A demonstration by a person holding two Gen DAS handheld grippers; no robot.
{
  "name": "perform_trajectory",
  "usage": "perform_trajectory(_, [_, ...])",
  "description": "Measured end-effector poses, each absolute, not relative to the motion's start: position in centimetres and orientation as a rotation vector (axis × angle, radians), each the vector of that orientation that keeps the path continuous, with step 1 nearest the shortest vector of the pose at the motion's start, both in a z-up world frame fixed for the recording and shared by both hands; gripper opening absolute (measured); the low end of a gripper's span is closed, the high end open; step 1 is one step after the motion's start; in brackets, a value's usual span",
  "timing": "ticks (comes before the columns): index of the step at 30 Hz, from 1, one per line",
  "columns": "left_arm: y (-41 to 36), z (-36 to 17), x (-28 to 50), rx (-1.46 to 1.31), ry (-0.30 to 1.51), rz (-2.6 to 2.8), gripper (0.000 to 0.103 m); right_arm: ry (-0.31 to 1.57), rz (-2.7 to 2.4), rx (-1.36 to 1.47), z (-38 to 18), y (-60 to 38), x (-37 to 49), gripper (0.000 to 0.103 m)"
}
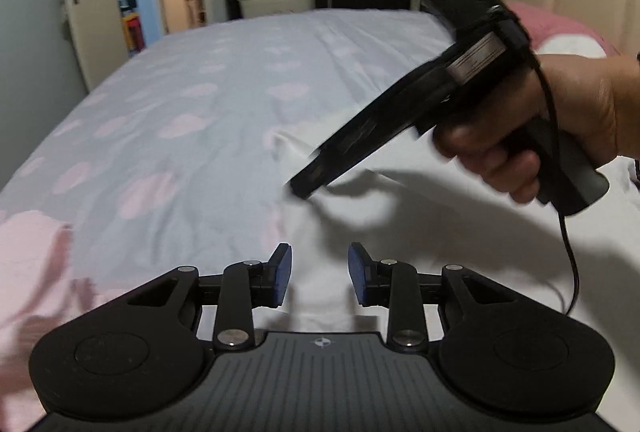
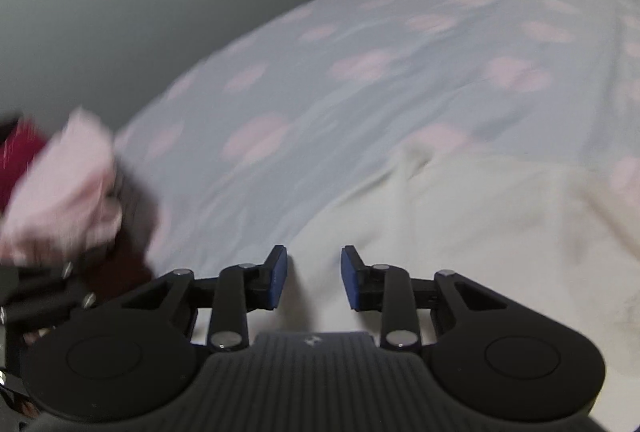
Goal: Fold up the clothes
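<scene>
Your left claw (image 1: 319, 274) and right claw (image 2: 314, 278) are both spread and hold nothing, hovering over the white garment (image 1: 420, 232) lying flat on the bed (image 1: 180, 104), likely let go to settle the fold.

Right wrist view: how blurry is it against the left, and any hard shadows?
Right wrist view: motion blur smears the bedsheet and pink cloth; only the right gripper itself is sharp. Left wrist view: bed mostly crisp, but the other gripper and the hand holding it are blurred; they cast a hard dark shadow on the white garment. Both show fisheye bending at the edges.
</scene>
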State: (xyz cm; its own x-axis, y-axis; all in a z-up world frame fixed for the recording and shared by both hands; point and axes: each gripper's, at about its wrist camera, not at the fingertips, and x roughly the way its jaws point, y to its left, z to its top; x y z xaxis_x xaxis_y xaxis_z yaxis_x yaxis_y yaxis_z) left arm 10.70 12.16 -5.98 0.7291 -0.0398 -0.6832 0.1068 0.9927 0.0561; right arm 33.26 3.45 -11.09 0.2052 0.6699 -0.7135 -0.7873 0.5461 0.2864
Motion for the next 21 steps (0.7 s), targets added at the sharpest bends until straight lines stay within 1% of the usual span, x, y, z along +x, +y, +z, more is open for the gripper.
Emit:
perform_trajectory(3, [11.3,-7.9,10.9,0.13,0.853,-0.094,0.029,0.832,0.983,-0.214,-11.4,5.0,32.2,0.033])
perform_trajectory(4, [11.1,-8.6,10.8,0.148,0.892,-0.093,0.029,0.805,0.969,-0.231,-11.5,5.4,31.9,0.035])
perform_trajectory(5, [10.9,-8.5,10.3,0.16,0.898,-0.108,0.029,0.777,0.954,-0.248,-11.6,5.9,31.5,0.035])
perform_trajectory(7, [10.5,-8.2,9.1,0.179,0.9,-0.142,0.029,0.762,0.952,-0.194,-10.7,5.3,31.3,0.034])
perform_trajectory(11, [11.1,-6.6,7.7,0.171,0.792,-0.107,0.03,0.762,0.898,-0.094,-9.8,2.2,29.7,0.035])
perform_trajectory(12, [11.3,-6.3,7.8,0.154,0.776,-0.103,0.034,0.784,0.872,-0.1,-10.2,1.7,29.1,0.036])
perform_trajectory(13, [11.3,-6.6,8.3,0.145,0.8,-0.102,0.036,0.799,0.846,-0.13,-10.7,1.2,28.3,0.036])
perform_trajectory(15, [11.1,-7.5,9.1,0.138,0.858,-0.107,0.036,0.803,0.802,-0.205,-11.7,0.2,26.5,0.036])
perform_trajectory(17, [10.9,-8.4,9.2,0.148,0.898,-0.11,0.036,0.779,0.791,-0.187,-11.3,-1.7,24.6,0.037])
perform_trajectory(19, [10.8,-8.5,8.4,0.163,0.908,-0.107,0.037,0.741,0.765,-0.144,-10.3,-4.3,22.5,0.043])
perform_trajectory(20, [10.7,-8.3,7.9,0.17,0.91,-0.108,0.037,0.723,0.744,-0.123,-9.8,-5.7,21.4,0.044])
perform_trajectory(21, [10.9,-8.2,7.4,0.172,0.913,-0.106,0.04,0.713,0.723,-0.101,-9.5,-7.3,20.3,0.045])
